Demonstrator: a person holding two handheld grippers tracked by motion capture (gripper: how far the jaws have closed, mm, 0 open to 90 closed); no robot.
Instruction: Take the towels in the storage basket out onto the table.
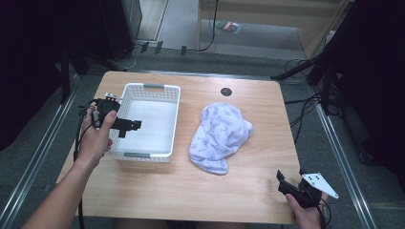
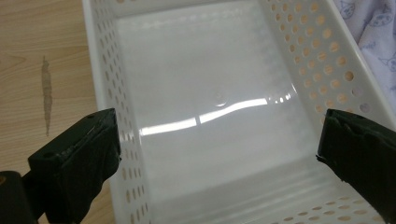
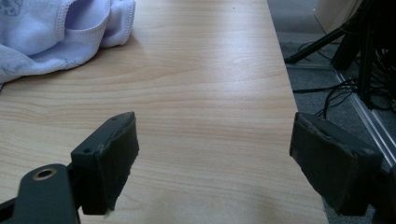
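Observation:
A white perforated basket (image 1: 173, 102) stands empty on the left half of the wooden table. My left gripper (image 1: 132, 125) hovers over its left wall, open, and the left gripper view looks down into the basket (image 2: 107, 60) between the wide-spread jaws. A pale lilac printed garment (image 1: 218, 136) lies crumpled right of the basket; its hem (image 3: 60, 42) shows in the right gripper view. My right gripper (image 1: 284, 183) is open near the table's front right corner, with nothing between its jaws.
A dark round hole (image 1: 226, 91) sits near the table's far edge. The table's right edge (image 3: 299, 112) is close to the right gripper, with cables and stand legs on the floor (image 3: 341, 70) beyond. Bare wood (image 1: 205, 191) lies along the front.

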